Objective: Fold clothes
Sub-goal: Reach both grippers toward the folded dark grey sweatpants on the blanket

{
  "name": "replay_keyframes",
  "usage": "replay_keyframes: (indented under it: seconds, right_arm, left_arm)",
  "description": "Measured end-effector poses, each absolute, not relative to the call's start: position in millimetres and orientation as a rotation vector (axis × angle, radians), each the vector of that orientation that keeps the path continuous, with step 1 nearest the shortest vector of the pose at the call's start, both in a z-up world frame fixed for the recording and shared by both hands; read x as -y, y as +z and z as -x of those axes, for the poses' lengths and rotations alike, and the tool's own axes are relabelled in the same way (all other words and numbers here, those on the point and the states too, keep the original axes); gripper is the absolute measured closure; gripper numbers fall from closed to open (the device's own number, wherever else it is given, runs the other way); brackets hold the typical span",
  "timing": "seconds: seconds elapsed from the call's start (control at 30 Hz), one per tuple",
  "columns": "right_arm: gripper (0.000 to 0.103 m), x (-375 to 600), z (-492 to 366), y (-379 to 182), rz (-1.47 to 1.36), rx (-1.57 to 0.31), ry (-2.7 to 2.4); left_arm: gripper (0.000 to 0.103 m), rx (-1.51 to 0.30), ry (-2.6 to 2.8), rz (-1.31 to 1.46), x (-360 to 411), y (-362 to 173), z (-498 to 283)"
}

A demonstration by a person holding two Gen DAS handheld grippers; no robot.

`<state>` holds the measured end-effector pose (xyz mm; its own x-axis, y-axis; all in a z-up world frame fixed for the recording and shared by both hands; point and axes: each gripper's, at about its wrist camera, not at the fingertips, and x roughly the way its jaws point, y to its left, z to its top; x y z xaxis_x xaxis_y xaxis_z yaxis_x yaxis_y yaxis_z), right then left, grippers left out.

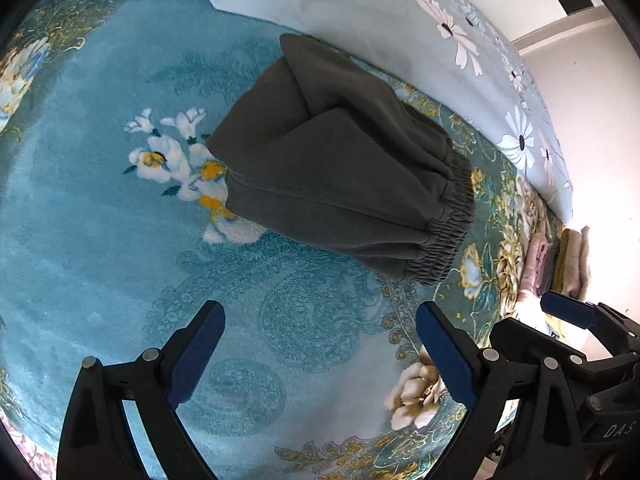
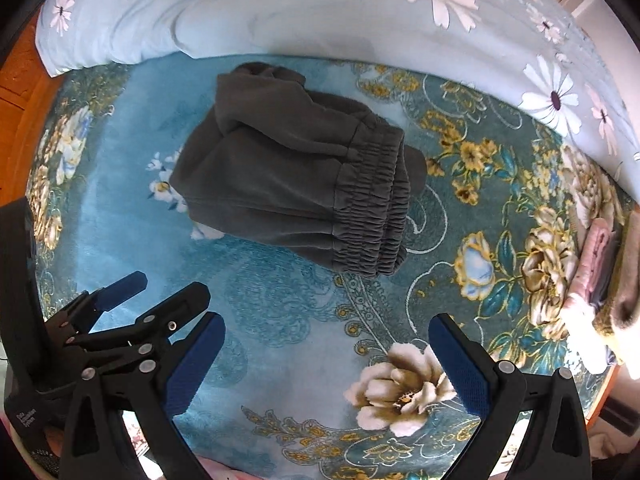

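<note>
Here we are over the bed, and the dark grey sweatpants [image 1: 340,160] lie bundled into a compact stack on the teal floral blanket [image 1: 100,220], just short of the pale daisy-print duvet [image 1: 380,12] behind them; the elastic waistband [image 2: 372,204] faces the right, layers doubled over it, and a flap lies diagonally across the top in the left view; that reads as a garment folded several times already, though the top edge looks a touch lumpy in the right view, so I would call it nearly finished rather than crisp; the left gripper [image 1: 320,344] hangs above bare blanket, well apart from the cloth, jaws spread wide and nothing between its blue pads [image 1: 196,356]; the right gripper [image 2: 328,364] matches it, gaping wide, empty, poised over a cream blossom in the weave; each tool shows at the edge of the other's camera, so the two sit close side by side; off at the right edge a small pile of folded clothes [image 2: 600,264], pink and beige, sits near the bed's end, which suggests finished pieces are gathered there; my guess is what remains for this piece is a tidy-up or carrying it over to that pile; whether more garments wait, the views do not show.
</note>
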<state>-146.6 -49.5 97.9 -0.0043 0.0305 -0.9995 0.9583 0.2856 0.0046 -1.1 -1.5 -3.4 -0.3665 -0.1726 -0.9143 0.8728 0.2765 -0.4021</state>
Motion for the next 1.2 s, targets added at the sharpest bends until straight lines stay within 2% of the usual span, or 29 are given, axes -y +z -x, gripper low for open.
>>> replay_keyframes:
  seconds: [0.13,0.57,0.73,1.07,1.2]
  right_arm:
    - [0.007,19,154,79,-1.052,-1.371,-0.940]
    - [0.004,44,173,46,-1.118,-1.302,-0.915]
    - [0.001,54,201,43,-1.281,-1.164,-0.868]
    - [0.001,5,322,77,-1.521,-0.897,-1.209]
    - [0.001,-29,354,89,-1.545,-0.878,-1.315]
  left_arm:
    - [0.008,-1.540,-1.284,-0.707,7,-16,4]
    - [0.007,-1.573,-1.261,-0.763,36,-35,13]
    - [0.007,-1.539,-1.356,-0.772,41,-35,31]
    - [0.007,-1.441,-1.518,-0.891,110,-8,131]
    - [0.007,-1.263,-1.409,-1.096,131,-15,180]
